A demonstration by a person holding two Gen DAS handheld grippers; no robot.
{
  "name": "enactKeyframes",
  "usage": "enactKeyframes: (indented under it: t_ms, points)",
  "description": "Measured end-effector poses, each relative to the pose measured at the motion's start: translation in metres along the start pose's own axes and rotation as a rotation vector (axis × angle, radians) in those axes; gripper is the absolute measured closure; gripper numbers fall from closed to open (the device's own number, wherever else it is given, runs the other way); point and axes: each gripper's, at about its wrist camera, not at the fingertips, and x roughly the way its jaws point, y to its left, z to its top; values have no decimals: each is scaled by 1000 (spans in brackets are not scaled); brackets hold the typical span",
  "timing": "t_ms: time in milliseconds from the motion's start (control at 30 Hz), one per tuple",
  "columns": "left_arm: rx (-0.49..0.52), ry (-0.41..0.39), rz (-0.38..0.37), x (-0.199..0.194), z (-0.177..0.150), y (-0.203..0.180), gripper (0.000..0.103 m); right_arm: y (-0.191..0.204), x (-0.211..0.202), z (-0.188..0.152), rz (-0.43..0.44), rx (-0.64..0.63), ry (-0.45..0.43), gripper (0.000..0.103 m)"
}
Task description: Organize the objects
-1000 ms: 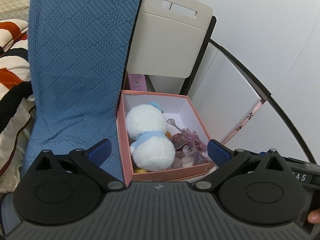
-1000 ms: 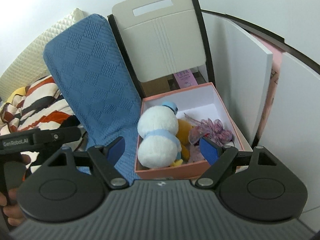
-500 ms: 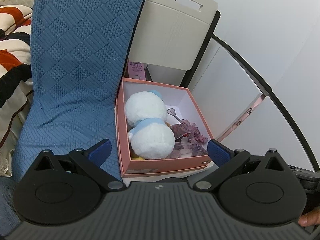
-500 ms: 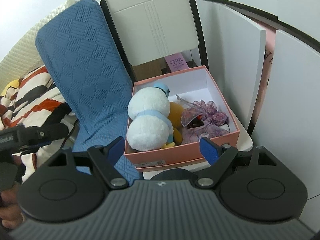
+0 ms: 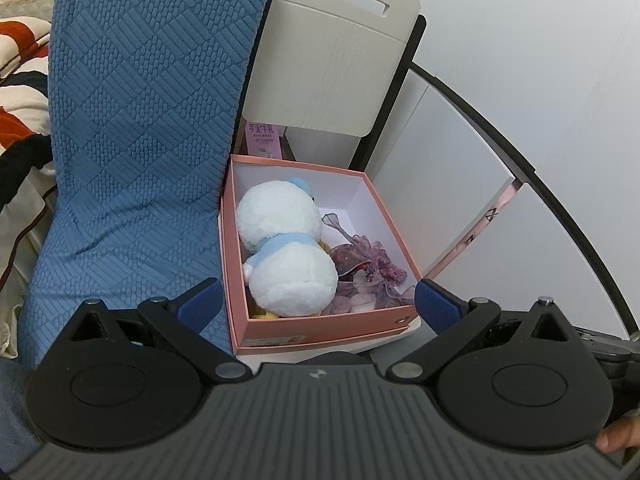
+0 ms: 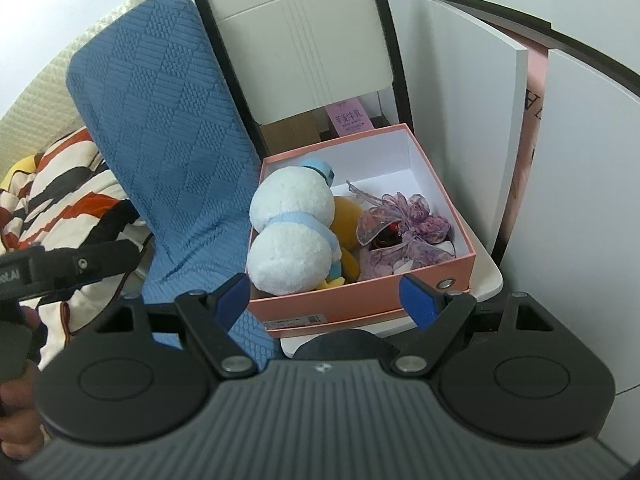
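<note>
An open pink box (image 5: 320, 330) (image 6: 360, 300) sits on a white chair seat (image 6: 486, 280). Inside lie a white plush duck with a blue scarf (image 5: 284, 248) (image 6: 292, 232), an orange plush part (image 6: 346, 220) and a purple gauze bow (image 5: 368, 264) (image 6: 404, 220). My left gripper (image 5: 318, 300) is open and empty, just in front of and above the box's near wall. My right gripper (image 6: 326, 296) is open and empty, at the box's near wall. The left gripper's body also shows in the right wrist view (image 6: 60, 264).
A blue textured cushion (image 5: 140, 120) (image 6: 168, 128) leans left of the box. The beige chair back (image 5: 332, 60) (image 6: 296, 40) rises behind it. A pink carton (image 5: 262, 140) (image 6: 350, 118) stands behind the box. White panels (image 6: 452, 120) are on the right, a striped blanket (image 6: 60, 184) on the left.
Both grippers have pulled back and risen a little from the box; more of its front wall and the chair seat shows. Jaws stay open. The box contents have not moved.
</note>
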Motion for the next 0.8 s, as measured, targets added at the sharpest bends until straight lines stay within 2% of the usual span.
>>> enactKeyframes:
  t_ms: [800]
  points:
    - [-3, -23, 3, -19, -6, 1, 0, 5, -8, -10, 12, -1, 1, 20]
